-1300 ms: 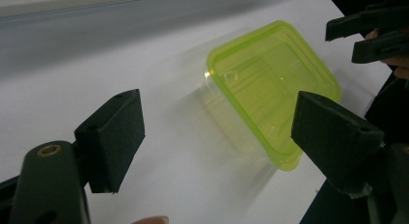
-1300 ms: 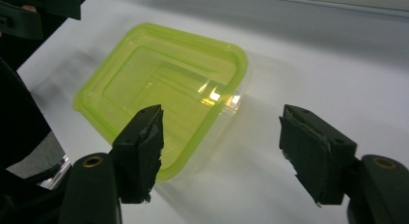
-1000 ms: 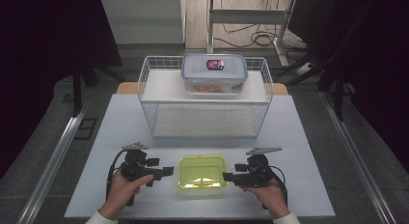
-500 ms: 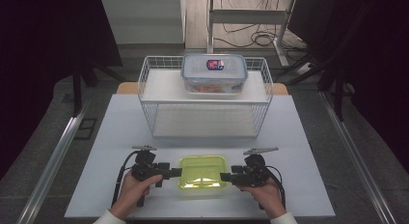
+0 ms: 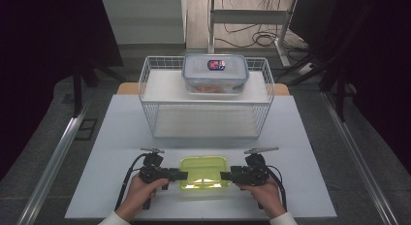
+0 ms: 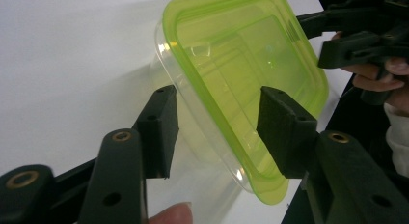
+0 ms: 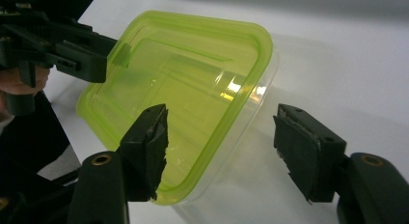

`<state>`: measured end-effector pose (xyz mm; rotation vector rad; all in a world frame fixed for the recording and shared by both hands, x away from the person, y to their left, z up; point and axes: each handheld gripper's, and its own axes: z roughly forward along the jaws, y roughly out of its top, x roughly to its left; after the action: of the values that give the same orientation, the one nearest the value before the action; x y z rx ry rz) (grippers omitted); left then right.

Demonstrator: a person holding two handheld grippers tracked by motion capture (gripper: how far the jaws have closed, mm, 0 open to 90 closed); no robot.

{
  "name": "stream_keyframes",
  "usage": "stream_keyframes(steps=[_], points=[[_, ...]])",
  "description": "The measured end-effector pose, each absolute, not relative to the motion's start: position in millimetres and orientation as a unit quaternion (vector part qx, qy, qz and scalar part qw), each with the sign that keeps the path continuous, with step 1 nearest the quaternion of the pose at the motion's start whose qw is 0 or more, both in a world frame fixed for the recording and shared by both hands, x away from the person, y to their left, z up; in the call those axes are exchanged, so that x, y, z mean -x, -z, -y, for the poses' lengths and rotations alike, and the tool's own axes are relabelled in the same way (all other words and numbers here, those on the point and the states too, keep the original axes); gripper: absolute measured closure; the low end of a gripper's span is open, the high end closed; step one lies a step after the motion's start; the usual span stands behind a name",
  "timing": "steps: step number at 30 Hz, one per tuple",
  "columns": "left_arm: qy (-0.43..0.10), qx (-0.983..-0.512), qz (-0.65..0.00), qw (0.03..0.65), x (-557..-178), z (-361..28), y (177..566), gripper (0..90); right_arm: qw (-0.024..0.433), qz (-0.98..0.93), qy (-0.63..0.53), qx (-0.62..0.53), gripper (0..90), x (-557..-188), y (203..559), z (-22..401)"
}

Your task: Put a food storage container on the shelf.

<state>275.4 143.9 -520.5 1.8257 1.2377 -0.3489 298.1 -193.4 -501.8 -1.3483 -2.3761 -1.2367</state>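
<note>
White bench [image 5: 310, 152]: both the left hand-held gripper [image 5: 183, 175] and right hand-held gripper [image 5: 224, 175] straddle the green-lidded container [image 5: 203, 172], jaws wide; closing likely next.

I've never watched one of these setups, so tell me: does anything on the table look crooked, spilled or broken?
Nothing stands out. The green-lidded container sits flat near the table's front edge, lid on, between the open left gripper and right gripper. The blue-lidded container rests level on the wire rack.
</note>
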Motion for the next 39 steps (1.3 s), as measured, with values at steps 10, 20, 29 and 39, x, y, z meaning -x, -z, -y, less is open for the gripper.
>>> stream_keyframes(steps=[10, 20, 29, 39], points=[[0.148, -0.736, -0.499, 0.433, -275.3, -143.0, 522.0, 61.7, 0.107, 0.770, 0.427, 0.462, 55.7, -303.4, 510.1, 193.3], [0.128, -0.741, -0.492, 0.439, -270.0, -143.6, 519.3, 69.0, 0.109, 0.764, 0.429, 0.469, 70.6, -297.3, 508.1, 198.8], [0.101, -0.736, -0.485, 0.462, -258.6, -145.5, 513.9, 74.0, 0.114, 0.755, 0.460, 0.453, 79.5, -287.6, 502.8, 205.9], [0.076, -0.743, -0.463, 0.478, -252.8, -149.1, 507.3, 75.8, 0.108, 0.759, 0.468, 0.440, 80.4, -283.5, 499.8, 205.0]])
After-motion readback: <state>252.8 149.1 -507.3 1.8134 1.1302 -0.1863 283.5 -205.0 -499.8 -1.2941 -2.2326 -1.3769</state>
